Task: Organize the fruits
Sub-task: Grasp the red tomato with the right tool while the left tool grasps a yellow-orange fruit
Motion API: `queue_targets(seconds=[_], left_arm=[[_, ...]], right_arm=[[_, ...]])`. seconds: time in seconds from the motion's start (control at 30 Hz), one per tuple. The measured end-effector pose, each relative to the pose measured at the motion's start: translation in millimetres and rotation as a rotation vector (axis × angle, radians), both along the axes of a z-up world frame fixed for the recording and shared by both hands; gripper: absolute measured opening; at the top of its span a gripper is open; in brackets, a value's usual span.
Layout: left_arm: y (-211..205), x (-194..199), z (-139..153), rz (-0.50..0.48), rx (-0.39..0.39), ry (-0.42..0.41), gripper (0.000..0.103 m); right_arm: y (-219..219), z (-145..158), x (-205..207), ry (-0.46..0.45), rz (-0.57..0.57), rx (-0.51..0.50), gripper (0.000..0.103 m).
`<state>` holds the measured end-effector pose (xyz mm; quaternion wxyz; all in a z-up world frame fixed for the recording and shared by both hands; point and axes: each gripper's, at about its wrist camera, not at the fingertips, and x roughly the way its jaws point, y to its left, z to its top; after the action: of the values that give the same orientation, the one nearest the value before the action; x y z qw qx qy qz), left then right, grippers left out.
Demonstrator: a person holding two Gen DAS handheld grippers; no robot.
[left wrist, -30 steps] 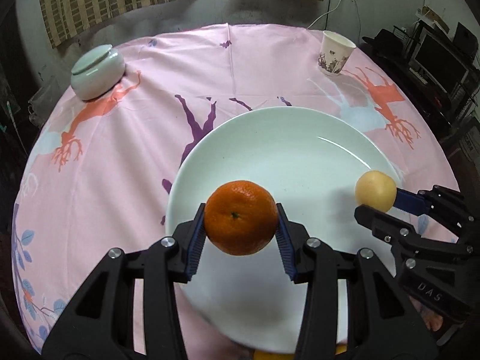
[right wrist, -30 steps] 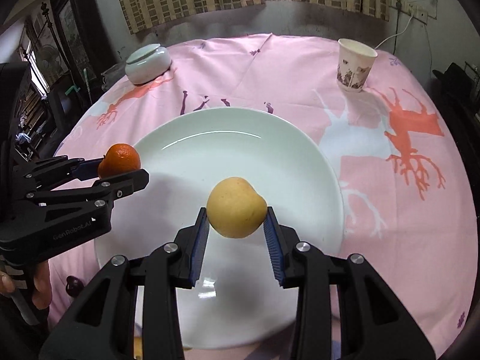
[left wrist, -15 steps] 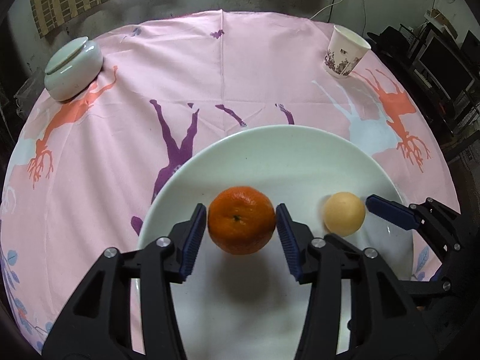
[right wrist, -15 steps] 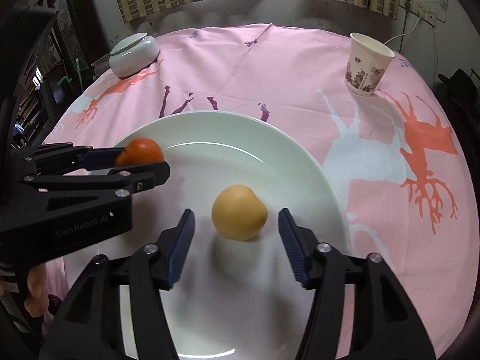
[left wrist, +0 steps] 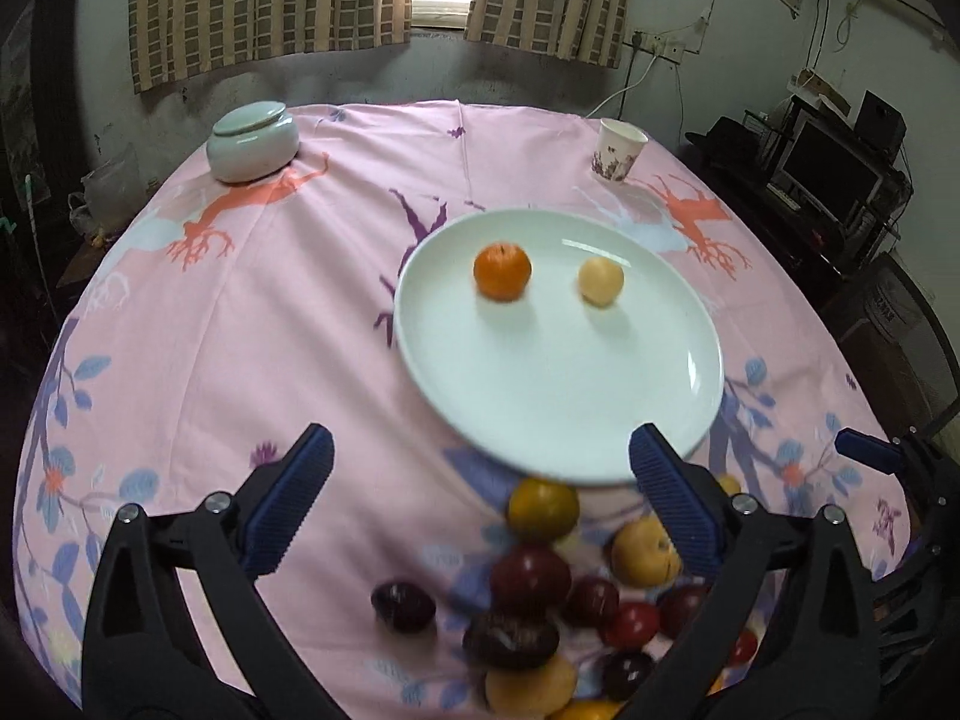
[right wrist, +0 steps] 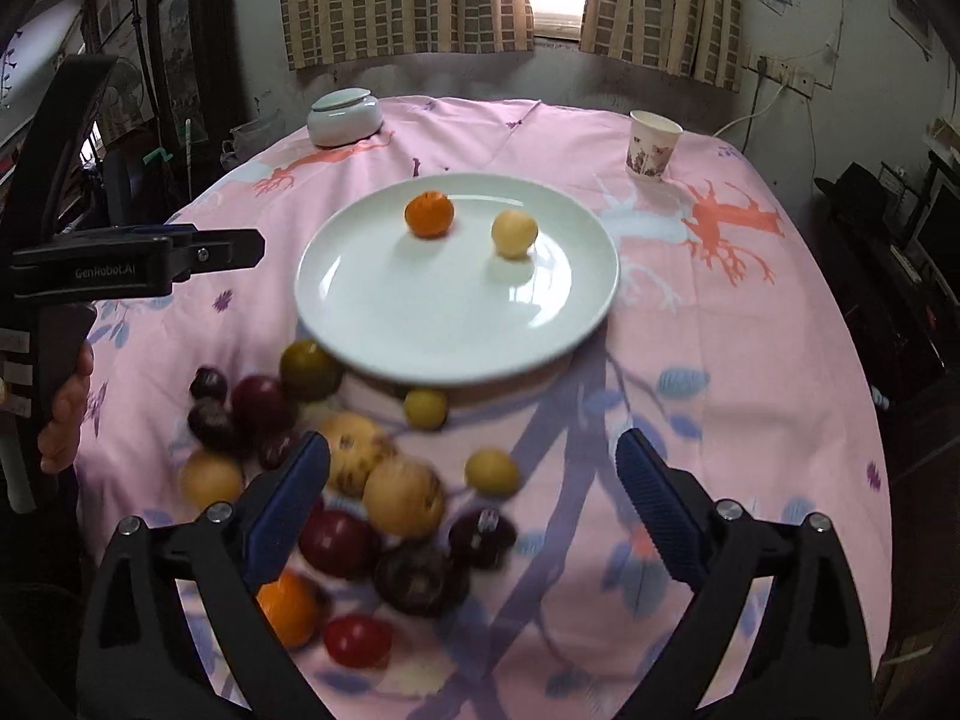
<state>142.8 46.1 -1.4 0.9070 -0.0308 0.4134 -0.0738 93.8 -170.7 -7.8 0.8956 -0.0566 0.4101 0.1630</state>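
Fingers of L gripper (left wrist: 480,504) were spread wide w/ nothing between them, hovering above the near edge of the worktop (left wrist: 252,312); fingers of R gripper (right wrist: 474,492) were equally wide apart and empty, over the loose fruit pile (right wrist: 336,480). White plate (right wrist: 456,324) sat mid-worktop on the pink cloth. On it, toward 12 o'clock, lay an orange (right wrist: 428,214) and, just beside it at its 3 o'clock but not touching, a pale yellow fruit (right wrist: 513,233); rest of plate bare. Pile of dark plums, yellowish pears, a red fruit and another orange lay on the cloth at the plate's 6–7 o'clock, a few pieces right against its rim; blurred in both views. Lidded ceramic bowl (left wrist: 253,141) stood far off at approx 10 o'clock, paper cup (left wrist: 619,150) at approx 1 o'clock, both well apart from the plate. In R wrist view, L gripper body showed at 9 o'clock, held by a hand (right wrist: 66,414).
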Motion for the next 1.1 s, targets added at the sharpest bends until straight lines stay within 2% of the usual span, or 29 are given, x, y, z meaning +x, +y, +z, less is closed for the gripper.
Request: queue_targets(seconds=[0.1,0.27,0.33,0.37,0.4,0.57,0.63,0.67,0.87,0.93,1.1], left_arm=[[8.5,-48.1,-20.6,0.013,-0.007,-0.01,0.101],[19.6,-95.8,-45.4,0.02,0.006,0.036,0.101],[24.6,-107.2,-49.0,0.032,0.015,0.041,0.101],[25.9,-111.8,-49.8,0.038,0.013,0.039,0.101],[27.0,-115.3,-49.9,0.04,0.01,0.039,0.101],[22.2,-128.5,-51.0,0.016,0.017,0.041,0.101],[16.7,-131.0,-53.4,-0.006,0.023,0.054,0.101],[13.5,-131.3,-55.2,-0.016,0.027,0.064,0.101],[-6.3,-130.6,-66.6,-0.046,0.044,0.094,0.101],[-9.9,-130.0,-71.1,-0.053,0.024,0.104,0.101],[-24.8,-129.2,-79.3,-0.08,0.027,0.127,0.099]], right_arm=[[-4.8,-11.3,-38.9,0.002,-0.036,0.01,0.096],[-2.6,-23.3,-71.0,0.021,0.008,0.026,0.096],[-1.3,-29.5,-74.6,0.046,0.028,0.067,0.071],[0.4,-34.1,-73.2,0.07,0.032,0.076,0.051],[2.5,-39.5,-71.9,0.092,0.034,0.081,0.046],[12.2,-59.0,-68.4,0.141,0.055,0.092,0.044],[15.9,-64.2,-63.5,0.139,0.057,0.081,0.034],[18.0,-66.0,-61.2,0.134,0.058,0.082,0.033],[14.5,-55.0,-69.8,0.085,0.032,0.062,0.032],[4.9,-53.4,-73.3,0.074,0.0,0.057,0.032],[-16.1,-57.7,-80.7,0.096,-0.036,0.098,0.032]])
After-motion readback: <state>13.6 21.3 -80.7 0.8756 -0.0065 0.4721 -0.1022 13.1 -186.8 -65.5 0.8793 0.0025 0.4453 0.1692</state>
